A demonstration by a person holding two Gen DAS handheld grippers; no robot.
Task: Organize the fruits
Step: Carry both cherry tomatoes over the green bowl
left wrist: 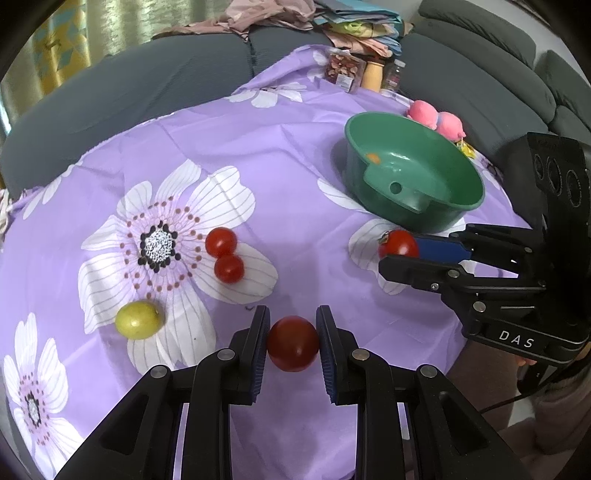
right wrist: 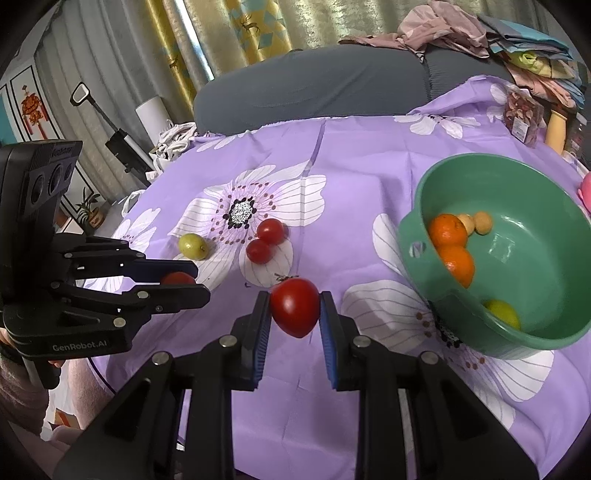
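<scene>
My left gripper (left wrist: 291,325) is shut on a round red tomato (left wrist: 292,343), held above the purple flowered cloth (left wrist: 295,155). My right gripper (right wrist: 294,306) is shut on a pointed red tomato (right wrist: 294,311) with a stem. Each gripper shows in the other's view: the right gripper (left wrist: 399,254) just in front of the green bowl (left wrist: 458,206), the left gripper (right wrist: 192,280) at the table's left edge. The green bowl (right wrist: 417,225) holds two oranges (right wrist: 452,247), a yellow-green fruit (right wrist: 502,314) and small tan fruits. Two red tomatoes (left wrist: 225,254) and a yellow-green fruit (left wrist: 138,319) lie on the cloth.
A grey sofa (left wrist: 129,92) wraps the far side of the table, piled with clothes (left wrist: 351,26). A snack packet (left wrist: 341,70), a tan bottle and a pink plush toy (left wrist: 436,118) sit near the far table edge behind the bowl.
</scene>
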